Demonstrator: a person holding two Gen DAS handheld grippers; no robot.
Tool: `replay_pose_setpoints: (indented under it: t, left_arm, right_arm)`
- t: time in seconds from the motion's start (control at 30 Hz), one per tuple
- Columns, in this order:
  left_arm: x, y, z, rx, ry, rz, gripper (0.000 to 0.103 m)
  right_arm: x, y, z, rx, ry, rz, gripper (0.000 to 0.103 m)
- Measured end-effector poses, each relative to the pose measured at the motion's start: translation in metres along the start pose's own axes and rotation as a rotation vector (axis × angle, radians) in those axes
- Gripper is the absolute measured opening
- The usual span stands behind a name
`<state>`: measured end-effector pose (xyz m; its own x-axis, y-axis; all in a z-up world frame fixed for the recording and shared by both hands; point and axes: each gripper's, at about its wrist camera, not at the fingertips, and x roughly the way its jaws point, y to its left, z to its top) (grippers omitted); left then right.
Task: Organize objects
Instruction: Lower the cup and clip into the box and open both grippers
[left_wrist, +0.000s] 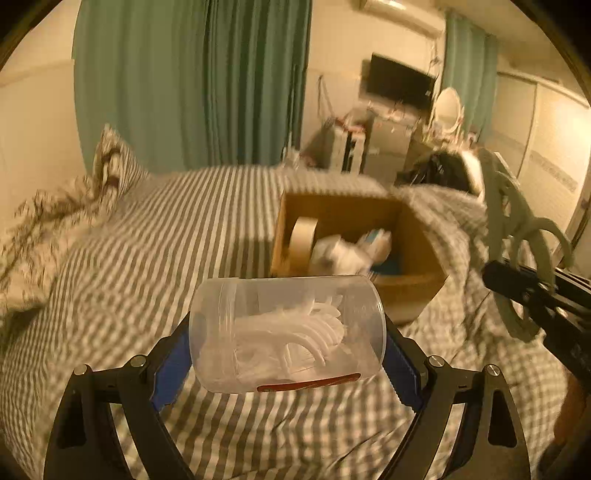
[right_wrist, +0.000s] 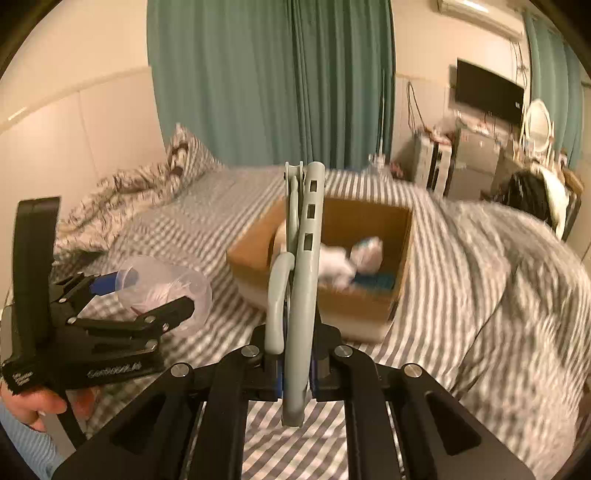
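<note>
Left gripper (left_wrist: 288, 354) holds a clear plastic cylindrical jar (left_wrist: 286, 332) crosswise between its blue pads (left_wrist: 171, 363), one pad against each flat end, jaws spread wide and clamped on it. The jar lies on its side, filled with white plastic pieces, a red strip along its lower edge. It sits raised above the grey-and-white striped bedsheet (left_wrist: 147, 240), not touching it. In the right wrist view the same jar (right_wrist: 166, 288) shows at left in the left gripper (right_wrist: 147, 295), with a hand (right_wrist: 33, 406) in a light blue striped sleeve gripping the handle at the lower left corner.

Right gripper (right_wrist: 295, 369) is clenched tight on a grey-green plastic hanger-like frame (right_wrist: 303, 277). The frame stands edge-on and upright between the jaws, its lower end poking out below the fingers and its slotted top rising well above them. In the left wrist view that frame (left_wrist: 517, 236) appears at right, held by the black right gripper (left_wrist: 532, 291).

Beyond both, an open brown cardboard box (right_wrist: 332, 295) rests on the bed. Inside it: a beige tape roll (left_wrist: 303, 240) standing on edge at the left wall, a blurred white item, something blue at the bottom. Right of the box, a bunched checked blanket (right_wrist: 498, 277).

Farther back: a striped pillow (left_wrist: 114, 162), teal curtains (left_wrist: 192, 81), a wall-mounted black TV (left_wrist: 399, 81), an oval white mirror (left_wrist: 447, 107).
</note>
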<state>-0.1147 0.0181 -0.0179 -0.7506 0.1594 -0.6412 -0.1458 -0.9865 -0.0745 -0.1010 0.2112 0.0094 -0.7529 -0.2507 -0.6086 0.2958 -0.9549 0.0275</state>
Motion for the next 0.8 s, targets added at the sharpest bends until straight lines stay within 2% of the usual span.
replay_pose_setpoints:
  t: [0.07,0.17,0.3,0.4,0.6,0.8]
  left_arm:
    - [-0.007,-0.006,0.020,0.004,-0.033,-0.016,0.092]
    - [-0.008,-0.016,0.044,0.034,-0.072,0.013,0.092]
    - [0.009,-0.024,0.077,0.036,-0.087,0.002,0.092]
    - [0.026,-0.025,0.097,0.035,-0.093,0.025,0.092]
    - [0.085,-0.033,0.113,0.065,-0.046,0.038,0.092]
    - [0.145,-0.029,0.099,0.043,0.039,0.033,0.092]
  right_arm:
    - [-0.004,-0.005,0.018,-0.018,-0.016,-0.018,0.009]
    - [-0.006,-0.016,0.047,-0.017,-0.034,-0.019,0.009]
    - [0.008,-0.034,0.078,0.006,-0.044,-0.010,0.009]
    - [0.030,-0.046,0.092,0.011,-0.028,-0.015,0.009]
    - [0.089,-0.077,0.098,0.045,0.037,0.023,0.009]
    - [0.149,-0.098,0.074,0.088,0.142,0.039,0.009]
